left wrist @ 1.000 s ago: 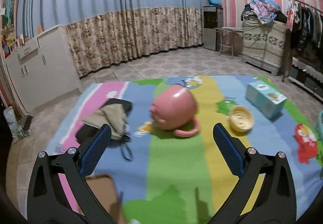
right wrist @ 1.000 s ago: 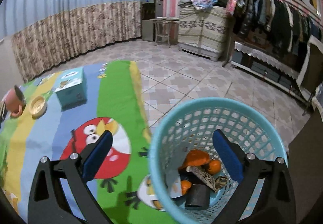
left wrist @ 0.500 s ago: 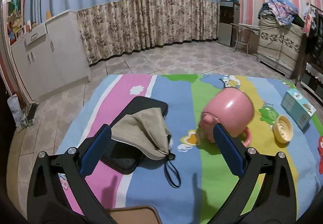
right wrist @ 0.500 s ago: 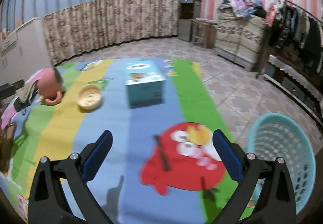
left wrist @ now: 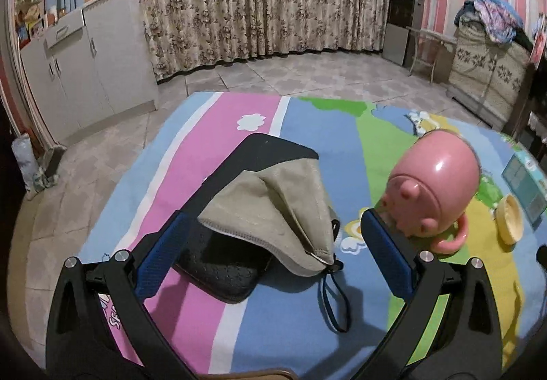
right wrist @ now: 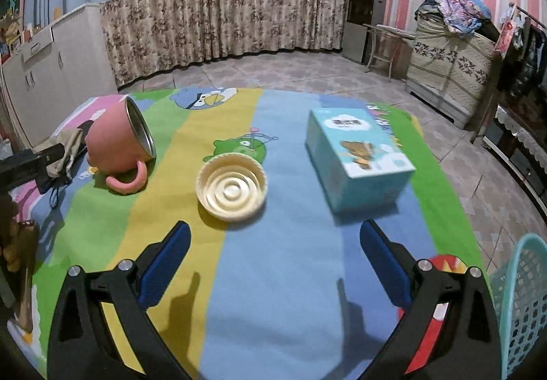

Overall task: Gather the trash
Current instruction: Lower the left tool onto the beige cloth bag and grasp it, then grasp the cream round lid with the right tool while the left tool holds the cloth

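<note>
My left gripper [left wrist: 271, 239] stands open just above a khaki pouch [left wrist: 273, 209] that lies on a black pad [left wrist: 239, 215] on the striped play mat. A pink mug [left wrist: 432, 192] lies on its side to the right of the pouch. My right gripper [right wrist: 273, 243] is open and holds nothing, low over the mat's blue stripe. A cream round lid [right wrist: 231, 187] lies just ahead of it, with a light blue tissue box [right wrist: 357, 157] to its right and the pink mug [right wrist: 118, 144] to its left. The teal trash basket [right wrist: 519, 304] shows at the right edge.
The colourful mat [right wrist: 280, 277] covers a tiled floor. White cabinets [left wrist: 75, 72] and a floral curtain [left wrist: 256, 14] stand behind. A draped chest with clothes [right wrist: 448, 51] and a clothes rack are on the right. A brown object [left wrist: 259, 375] peeks in at the left wrist view's bottom edge.
My right gripper swung left, away from the basket, and now faces the lid and tissue box. My left gripper shifted left and closer to the khaki pouch. Both stayed open.
</note>
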`<state>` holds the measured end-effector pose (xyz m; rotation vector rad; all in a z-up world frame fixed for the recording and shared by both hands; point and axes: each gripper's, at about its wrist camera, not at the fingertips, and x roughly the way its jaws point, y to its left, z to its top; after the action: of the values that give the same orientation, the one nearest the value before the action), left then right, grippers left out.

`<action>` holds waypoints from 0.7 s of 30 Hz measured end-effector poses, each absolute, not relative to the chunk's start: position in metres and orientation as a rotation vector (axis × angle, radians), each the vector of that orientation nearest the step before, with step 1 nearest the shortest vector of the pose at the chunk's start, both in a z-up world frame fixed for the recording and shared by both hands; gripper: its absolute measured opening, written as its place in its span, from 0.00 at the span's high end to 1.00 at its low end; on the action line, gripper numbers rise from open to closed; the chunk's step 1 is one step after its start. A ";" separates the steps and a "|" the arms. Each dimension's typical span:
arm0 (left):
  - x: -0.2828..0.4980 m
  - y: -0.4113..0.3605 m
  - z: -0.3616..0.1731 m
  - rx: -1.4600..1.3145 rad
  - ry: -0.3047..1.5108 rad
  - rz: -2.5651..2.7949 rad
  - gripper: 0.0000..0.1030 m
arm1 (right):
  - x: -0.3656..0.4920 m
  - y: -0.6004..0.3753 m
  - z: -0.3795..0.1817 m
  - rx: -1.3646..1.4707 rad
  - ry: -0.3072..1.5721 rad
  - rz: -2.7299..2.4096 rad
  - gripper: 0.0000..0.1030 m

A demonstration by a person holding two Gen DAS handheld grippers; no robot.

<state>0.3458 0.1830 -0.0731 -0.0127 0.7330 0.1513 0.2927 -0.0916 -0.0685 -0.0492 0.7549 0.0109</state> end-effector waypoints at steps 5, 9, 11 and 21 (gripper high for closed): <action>0.345 0.185 -0.072 -0.036 0.722 0.123 0.20 | 0.310 -0.082 -0.075 -0.044 0.774 0.008 0.06; 0.350 0.189 -0.079 -0.066 0.778 0.103 0.51 | 0.320 -0.078 -0.081 -0.044 0.793 0.007 0.06; 0.348 0.190 -0.079 -0.081 0.777 0.097 0.66 | 0.325 -0.076 -0.085 -0.041 0.807 0.007 0.06; 0.333 0.189 -0.068 -0.080 0.698 0.097 0.86 | 0.338 -0.075 -0.092 -0.033 0.852 0.044 0.24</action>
<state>0.3331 0.1886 -0.0684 -0.0802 0.6976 0.0966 0.3381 -0.0754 -0.0923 -0.0330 0.8521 0.0435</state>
